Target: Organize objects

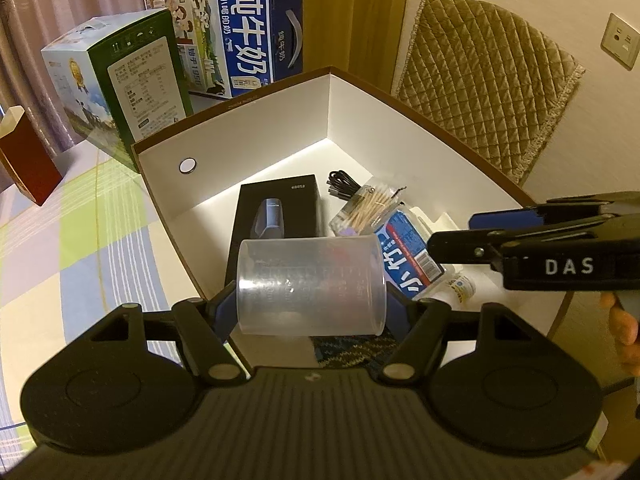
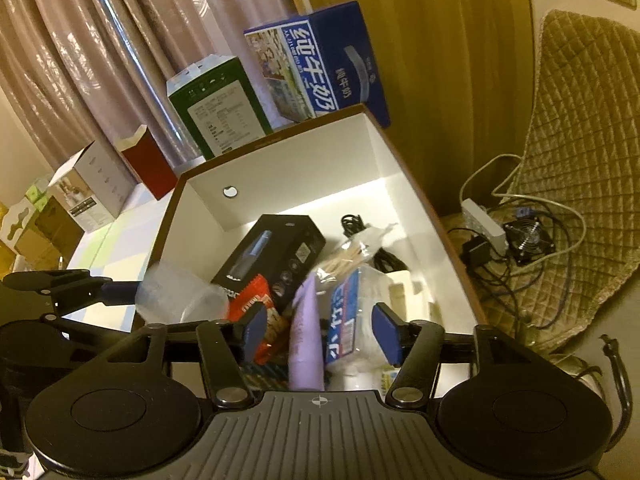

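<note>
My left gripper (image 1: 312,312) is shut on a clear plastic measuring cup (image 1: 312,286) and holds it over the near side of a white storage box (image 1: 256,136). The cup also shows in the right wrist view (image 2: 176,294) at the left. My right gripper (image 2: 320,332) is open and empty above the box, over a lilac tube (image 2: 306,340) and a blue-labelled tissue pack (image 2: 352,320). It enters the left wrist view (image 1: 452,236) from the right. Inside the box lie a black product box (image 1: 280,208), a bag of cotton swabs (image 1: 368,208), a black cable (image 1: 342,184) and a red packet (image 2: 256,300).
A blue milk carton case (image 1: 240,36) and a green-and-white carton (image 1: 120,84) stand behind the box. A dark red box (image 1: 24,160) sits at the left on the checked cloth (image 1: 80,240). A quilted cushion (image 1: 488,92) leans on the wall; cables and a small fan (image 2: 528,236) lie at the right.
</note>
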{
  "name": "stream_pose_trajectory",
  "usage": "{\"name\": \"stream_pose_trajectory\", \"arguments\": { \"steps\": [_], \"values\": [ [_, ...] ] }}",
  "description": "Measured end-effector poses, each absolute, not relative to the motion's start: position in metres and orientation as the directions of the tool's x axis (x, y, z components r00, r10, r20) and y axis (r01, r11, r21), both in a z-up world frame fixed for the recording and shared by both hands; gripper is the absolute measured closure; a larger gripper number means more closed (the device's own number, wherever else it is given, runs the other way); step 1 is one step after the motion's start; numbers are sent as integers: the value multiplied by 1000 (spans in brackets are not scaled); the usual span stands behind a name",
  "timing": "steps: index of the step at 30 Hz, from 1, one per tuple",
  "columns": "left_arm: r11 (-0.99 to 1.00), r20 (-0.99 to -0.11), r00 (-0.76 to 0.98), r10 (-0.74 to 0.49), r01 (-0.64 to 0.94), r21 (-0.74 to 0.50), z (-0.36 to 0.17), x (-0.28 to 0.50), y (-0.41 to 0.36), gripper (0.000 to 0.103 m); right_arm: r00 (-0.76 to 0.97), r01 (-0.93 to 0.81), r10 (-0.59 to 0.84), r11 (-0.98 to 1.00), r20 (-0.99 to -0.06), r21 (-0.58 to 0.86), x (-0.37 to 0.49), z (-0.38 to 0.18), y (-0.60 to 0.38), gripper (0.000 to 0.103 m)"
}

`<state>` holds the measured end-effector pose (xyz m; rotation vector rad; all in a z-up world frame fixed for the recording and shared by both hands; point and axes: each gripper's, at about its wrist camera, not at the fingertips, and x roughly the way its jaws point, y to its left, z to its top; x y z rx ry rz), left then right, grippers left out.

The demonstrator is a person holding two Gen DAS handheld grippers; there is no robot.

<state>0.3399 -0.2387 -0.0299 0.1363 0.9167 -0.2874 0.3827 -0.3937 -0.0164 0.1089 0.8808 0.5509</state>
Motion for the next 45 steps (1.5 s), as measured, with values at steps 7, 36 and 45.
{"name": "stream_pose_trajectory", "arguments": {
  "steps": [7, 36, 45],
  "values": [
    [946, -772, 599, -211, 324, -7, -25, 329, -245, 14, 535, -416, 483, 865, -693, 281, 369, -8, -404, 31],
    [994, -759, 646, -80, 112, -9, 3, 257, -213, 1, 552, -486, 453, 857, -700, 171, 316, 3, -402, 2],
    [998, -755, 654, -47, 54, -15, 9, 218, -183, 1, 546, -429, 455, 873, -703, 232, 277, 10, -389, 2]
  ]
}}
